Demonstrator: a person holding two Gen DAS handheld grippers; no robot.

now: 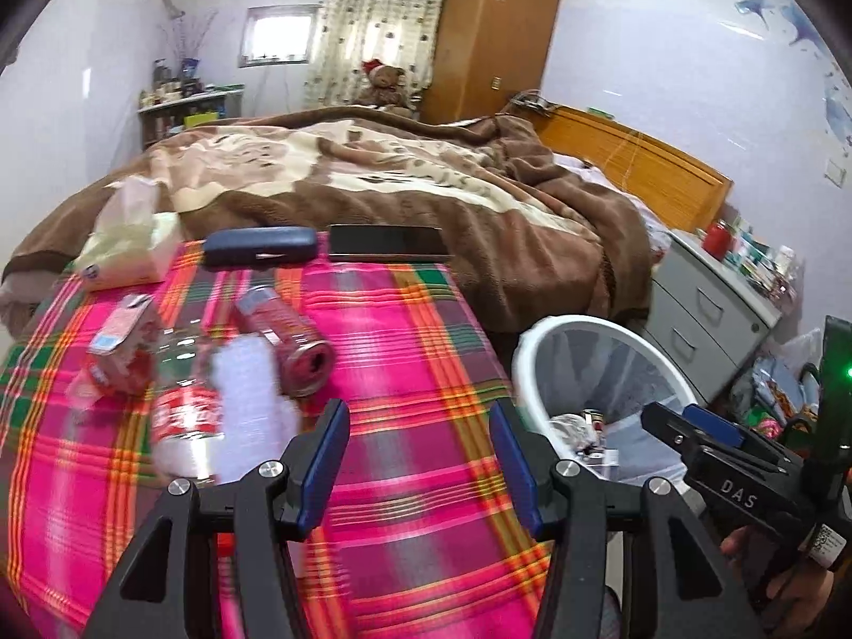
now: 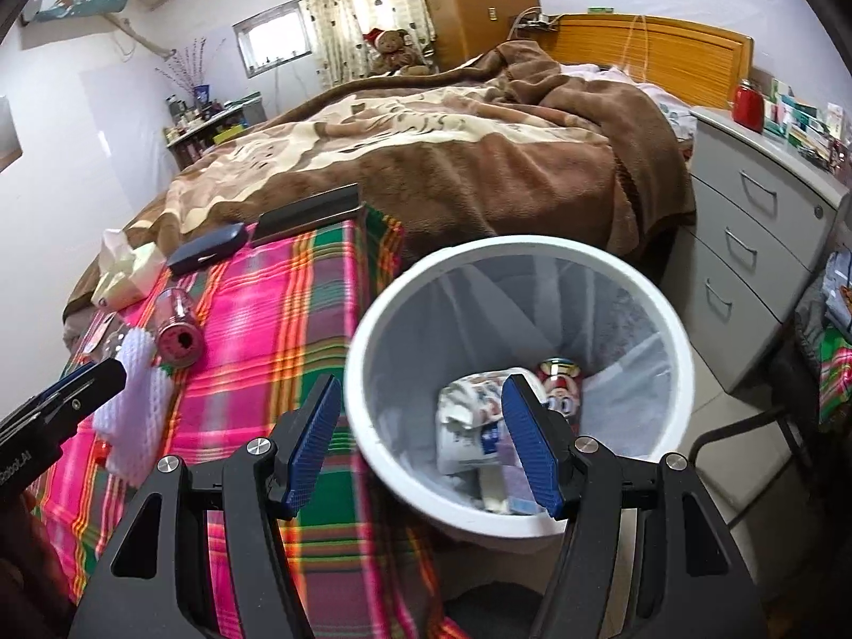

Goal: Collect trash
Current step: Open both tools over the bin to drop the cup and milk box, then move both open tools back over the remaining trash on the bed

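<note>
Meanwhile both grippers' jaws gape empty, the left gripper [image 1: 418, 460] over the plaid table [image 1: 404, 330] near a bottle [image 1: 186, 415], the right gripper [image 2: 420, 439] above the white bin [image 2: 628, 287].

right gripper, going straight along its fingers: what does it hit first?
Most likely the white trash bin: the right gripper is open and empty, with the bin's near rim between its fingers. Depth is unclear, so it might clear the rim and reach the crumpled wrappers inside.
</note>
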